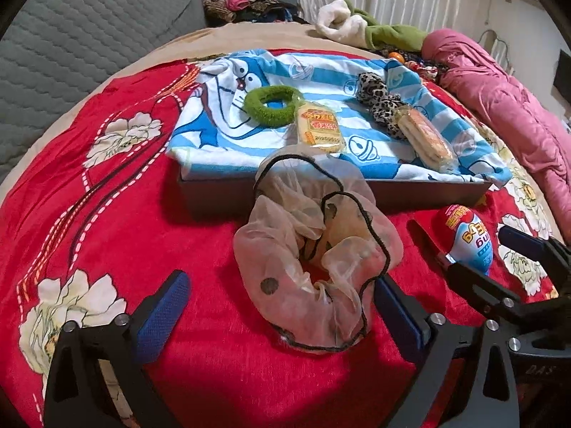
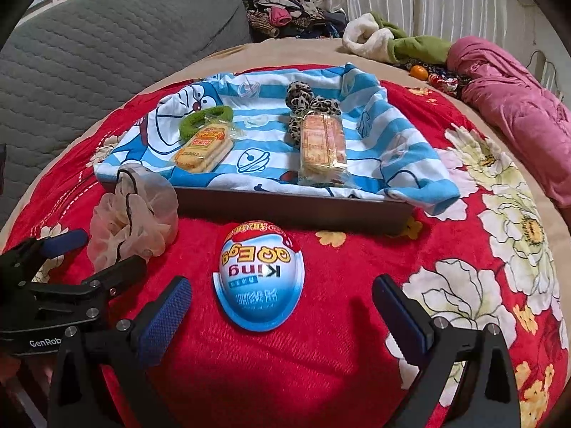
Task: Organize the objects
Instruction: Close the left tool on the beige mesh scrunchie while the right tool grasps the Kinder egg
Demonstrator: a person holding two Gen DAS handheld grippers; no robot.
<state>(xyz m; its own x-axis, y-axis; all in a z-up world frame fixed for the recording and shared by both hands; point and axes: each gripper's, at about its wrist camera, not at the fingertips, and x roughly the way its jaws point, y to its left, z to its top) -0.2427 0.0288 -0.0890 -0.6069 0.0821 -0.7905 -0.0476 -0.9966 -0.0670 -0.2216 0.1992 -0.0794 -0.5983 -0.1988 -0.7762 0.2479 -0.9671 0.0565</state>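
red floral blanket on a bed, dark tray at centre.
left gripper spread around sheer scrunchie; right gripper spread, egg pack between fingers, label upside down. in the tray: green scrunchie partly under a biscuit pack.

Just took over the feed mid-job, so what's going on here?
A person is sorting small items on a bed. The left hand-held gripper is open around a sheer scrunchie, not yet closed on it. The right hand-held gripper is open around a toy egg. Both items lie on the red blanket before the tray, which already holds two scrunchies and two snack packs.
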